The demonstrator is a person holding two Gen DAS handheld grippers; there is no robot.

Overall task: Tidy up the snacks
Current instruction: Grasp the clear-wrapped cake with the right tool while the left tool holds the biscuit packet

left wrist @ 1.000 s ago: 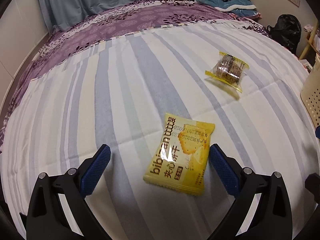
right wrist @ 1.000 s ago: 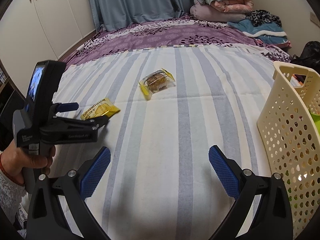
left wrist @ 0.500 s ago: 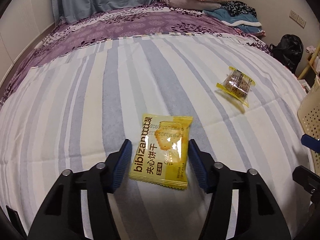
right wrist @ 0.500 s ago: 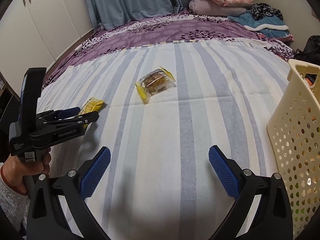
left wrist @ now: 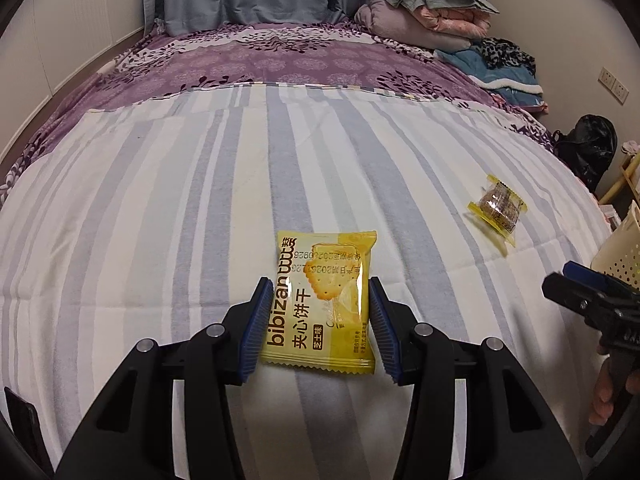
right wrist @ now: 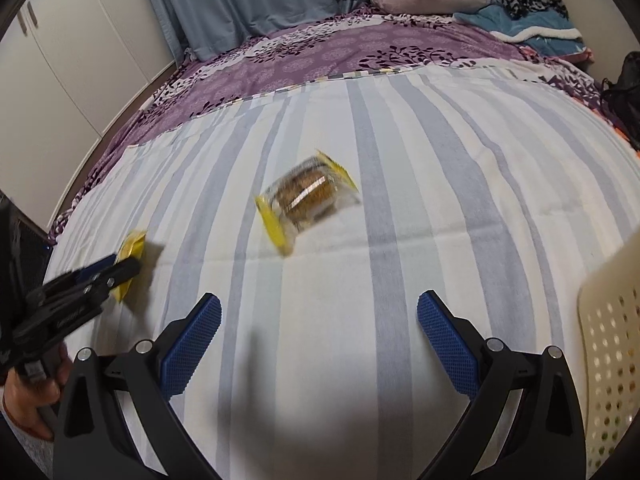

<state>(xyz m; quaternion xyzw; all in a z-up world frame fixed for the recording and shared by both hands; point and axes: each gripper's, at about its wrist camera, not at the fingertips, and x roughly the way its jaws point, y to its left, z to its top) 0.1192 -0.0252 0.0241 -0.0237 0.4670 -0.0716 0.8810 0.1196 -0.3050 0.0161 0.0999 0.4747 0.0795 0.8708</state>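
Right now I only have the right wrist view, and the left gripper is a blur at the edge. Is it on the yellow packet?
Observer: Yes. In the left wrist view the left gripper jaws are closing, and its blue pads are against both long sides of the biscuit packet.
Operator: How does the packet sit?
Observer: Printed face up, with the "bibizan" lettering running along the fingers.
Operator: How deep in the jaws?
Observer: Its far end sticks out past the pad tips and its near end is level with the pad bases.
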